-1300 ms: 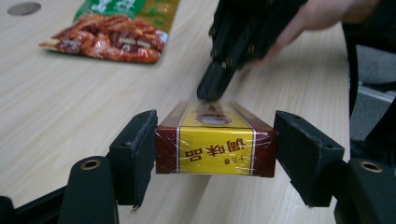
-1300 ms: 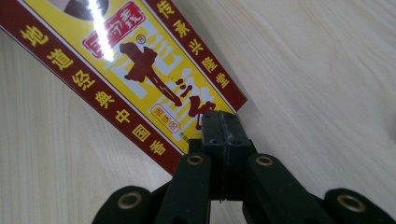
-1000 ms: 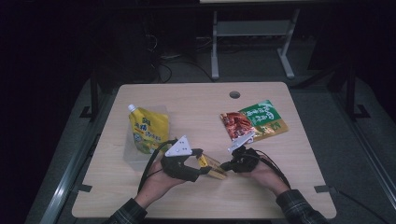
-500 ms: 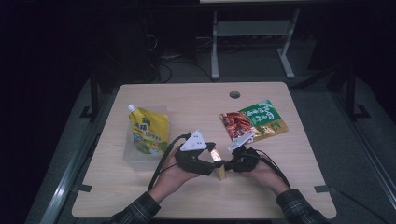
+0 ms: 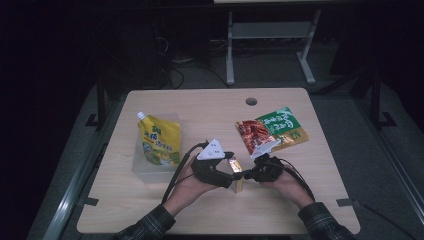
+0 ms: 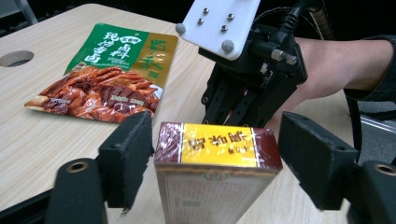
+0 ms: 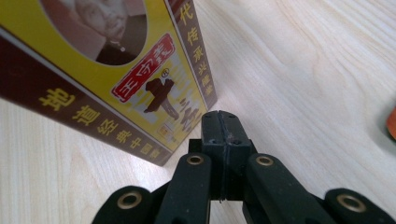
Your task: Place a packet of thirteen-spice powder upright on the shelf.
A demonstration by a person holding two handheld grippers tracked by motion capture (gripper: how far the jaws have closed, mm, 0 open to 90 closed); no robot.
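Note:
A small yellow and maroon box stands upright on the table near the front edge. My left gripper reaches it from the left. In the left gripper view the box sits between the jaws of the left gripper, which have just been opening; a thin gap shows at each pad, so it is open. My right gripper comes from the right and is shut on nothing. Its closed tips sit right at the lower edge of the box's printed face. From the left gripper view the right gripper stands just behind the box.
A yellow spouted pouch lies on a clear container at the left. A red and green snack bag lies flat just behind the right hand. A cable hole is at the table's far edge.
The left hand has moved right, toward the right gripper, and its jaws stand wider around the box. The right hand has stayed in place.

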